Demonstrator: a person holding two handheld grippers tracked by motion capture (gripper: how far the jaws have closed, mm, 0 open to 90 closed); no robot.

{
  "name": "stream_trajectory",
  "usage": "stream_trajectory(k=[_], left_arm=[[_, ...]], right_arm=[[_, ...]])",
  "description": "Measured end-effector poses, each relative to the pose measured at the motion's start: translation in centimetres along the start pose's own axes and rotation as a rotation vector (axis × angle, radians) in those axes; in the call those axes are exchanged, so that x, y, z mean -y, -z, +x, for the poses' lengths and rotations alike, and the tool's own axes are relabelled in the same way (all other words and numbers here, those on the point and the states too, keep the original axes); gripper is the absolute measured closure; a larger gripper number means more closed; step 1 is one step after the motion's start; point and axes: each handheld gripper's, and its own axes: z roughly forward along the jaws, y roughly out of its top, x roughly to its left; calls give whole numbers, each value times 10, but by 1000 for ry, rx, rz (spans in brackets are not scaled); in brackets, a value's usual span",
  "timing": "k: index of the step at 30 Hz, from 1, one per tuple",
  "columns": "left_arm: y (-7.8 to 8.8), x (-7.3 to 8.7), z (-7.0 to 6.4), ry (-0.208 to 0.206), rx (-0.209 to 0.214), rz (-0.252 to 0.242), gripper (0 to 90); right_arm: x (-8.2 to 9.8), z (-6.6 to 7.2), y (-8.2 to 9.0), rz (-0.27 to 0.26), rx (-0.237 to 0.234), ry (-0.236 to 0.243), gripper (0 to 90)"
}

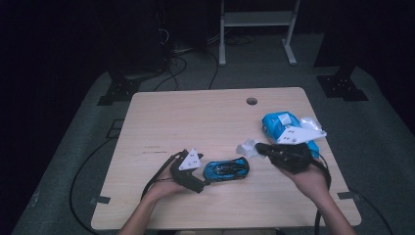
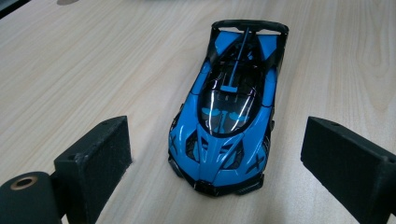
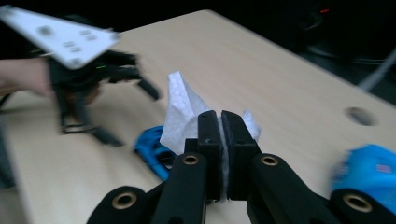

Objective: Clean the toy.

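A blue and black toy car (image 1: pixel 226 170) lies on the wooden table (image 1: pixel 195 117) near the front middle. My left gripper (image 1: pixel 206 175) sits just left of it, open. In the left gripper view the car (image 2: pixel 229 112) points its nose at the camera, and the two black pads (image 2: pixel 100 156) stand wide on either side without touching it. My right gripper (image 1: pixel 258 148) is shut on a white tissue (image 1: pixel 247 147), held above the table right of the car. In the right gripper view the tissue (image 3: pixel 180 109) sticks up from between the closed jaws of that gripper (image 3: pixel 220 122).
A blue pack of wipes (image 1: pixel 280 125) with crumpled clear wrap lies at the table's right side, behind my right hand. A round cable hole (image 1: pixel 251 101) is near the far edge. Beyond the table are a white stand (image 1: pixel 257 22) and cables on the floor.
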Motion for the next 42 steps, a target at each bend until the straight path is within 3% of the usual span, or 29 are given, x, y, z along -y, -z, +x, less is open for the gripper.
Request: stream_trajectory(k=[1,2,4,8,16,23,28,34,37,39,42], left_arm=[[-1,0,0,-1,3,0,79],[-1,0,0,-1,3,0,79],[-3,-1,-1,-2,7,0,80],[-4,0,-1,-7,14,8,79],[-7,0,-1,1,20,11,86],[-11,2,0,-8,56,25,148],[-13,3,2,7,70,33,151],[-17,4,4,11,77,40,166],[-24,5,5,19,79,57,127],[-27,5,6,19,79,71,108],[-32,5,7,20,98,85,125]], right_arm=[[1,5,-4,10,-32,1,866],[1,5,-4,10,-32,1,866],[4,13,-16,61,-109,-6,866],[9,13,-38,166,-171,0,865],[28,9,-89,280,-112,44,825],[36,11,-116,289,-123,50,600],[39,12,-129,297,-116,51,525],[46,10,-140,308,-111,16,553],[51,11,-139,279,-92,33,595],[54,11,-137,259,-90,16,621],[58,11,-135,238,-67,20,708]])
